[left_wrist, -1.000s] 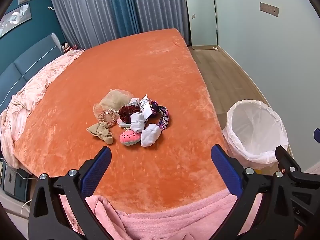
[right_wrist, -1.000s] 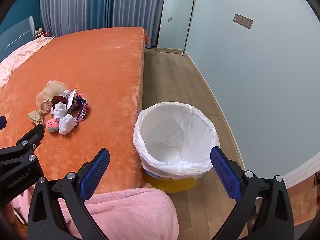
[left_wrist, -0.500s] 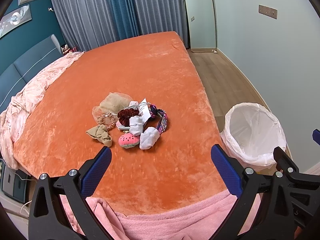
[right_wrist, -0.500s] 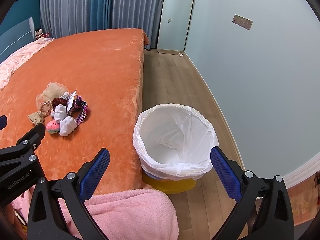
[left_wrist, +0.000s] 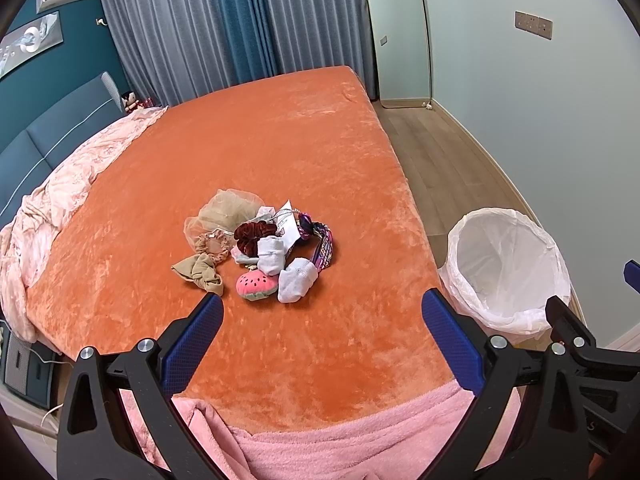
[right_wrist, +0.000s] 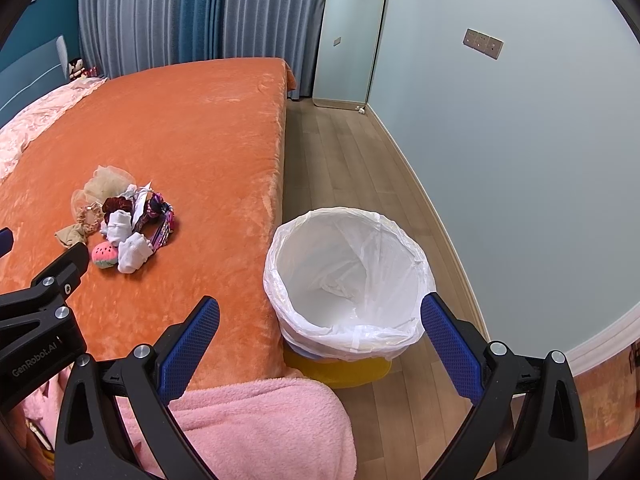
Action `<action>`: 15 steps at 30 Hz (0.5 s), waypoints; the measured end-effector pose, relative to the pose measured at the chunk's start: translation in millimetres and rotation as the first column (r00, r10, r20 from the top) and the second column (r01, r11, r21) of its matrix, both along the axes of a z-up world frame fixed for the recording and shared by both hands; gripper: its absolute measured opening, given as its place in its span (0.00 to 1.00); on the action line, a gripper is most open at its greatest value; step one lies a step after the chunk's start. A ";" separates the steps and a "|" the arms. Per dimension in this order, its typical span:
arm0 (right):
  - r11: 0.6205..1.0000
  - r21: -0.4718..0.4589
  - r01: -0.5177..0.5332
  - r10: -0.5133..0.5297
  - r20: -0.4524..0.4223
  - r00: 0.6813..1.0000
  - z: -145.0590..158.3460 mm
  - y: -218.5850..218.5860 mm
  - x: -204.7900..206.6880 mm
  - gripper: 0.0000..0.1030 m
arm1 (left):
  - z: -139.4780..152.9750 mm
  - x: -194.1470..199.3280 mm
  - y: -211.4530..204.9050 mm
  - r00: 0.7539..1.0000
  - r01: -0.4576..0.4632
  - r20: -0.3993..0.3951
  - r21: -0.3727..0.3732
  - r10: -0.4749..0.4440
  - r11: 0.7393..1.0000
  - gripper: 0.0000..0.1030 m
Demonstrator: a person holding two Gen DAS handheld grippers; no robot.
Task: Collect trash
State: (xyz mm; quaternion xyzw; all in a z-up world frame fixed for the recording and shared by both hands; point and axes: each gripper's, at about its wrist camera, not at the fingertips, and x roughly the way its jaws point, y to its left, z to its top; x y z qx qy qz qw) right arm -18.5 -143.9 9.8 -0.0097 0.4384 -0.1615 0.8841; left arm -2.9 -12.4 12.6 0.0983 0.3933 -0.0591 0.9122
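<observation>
A small heap of odds and ends (left_wrist: 260,248) (right_wrist: 120,224) lies on the orange bed (left_wrist: 280,152): white socks, a pink watermelon toy (left_wrist: 256,286), a dark red scrunchie, beige mesh and a crumpled wrapper. Beside the bed stands a bin lined with a white bag (left_wrist: 504,268) (right_wrist: 346,280). My left gripper (left_wrist: 322,336) is open, short of the heap, above the bed's near edge. My right gripper (right_wrist: 320,338) is open too, hovering over the bin's near rim, with nothing between its fingers.
A pink fleece blanket (right_wrist: 256,420) hangs over the bed's near edge. Pale pink bedding (left_wrist: 52,200) is bunched along the left side. Wood floor (right_wrist: 360,160) runs between bed and pale wall (right_wrist: 520,160); curtains and a leaning mirror stand at the far end.
Both grippers have risen or drawn back slightly, so the heap and bin sit a little lower in view. Both stay open; nothing on the bed has moved.
</observation>
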 end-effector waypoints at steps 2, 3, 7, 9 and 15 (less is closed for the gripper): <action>1.000 -0.001 0.000 0.000 0.000 1.000 -0.4 0.4 -0.4 0.94 | -0.1 -0.2 -0.2 1.000 0.000 0.000 0.000 0.000 1.000 0.92; 1.000 -0.001 -0.001 0.001 0.000 1.000 -0.2 0.3 0.1 0.93 | -0.1 -0.1 -0.4 1.000 0.000 0.001 0.000 0.000 1.000 0.92; 1.000 -0.001 0.000 0.000 0.001 1.000 -0.7 1.0 -0.9 0.94 | 0.8 -0.4 -1.2 1.000 0.002 0.003 -0.001 -0.002 1.000 0.92; 1.000 -0.001 0.001 -0.001 0.001 1.000 0.1 0.1 0.0 0.94 | 0.8 -0.7 -1.3 1.000 0.003 0.005 -0.002 -0.003 1.000 0.92; 1.000 -0.001 0.002 -0.002 0.000 1.000 1.1 -1.7 1.4 0.93 | 1.7 -0.5 -1.2 1.000 0.003 0.008 -0.003 -0.003 1.000 0.92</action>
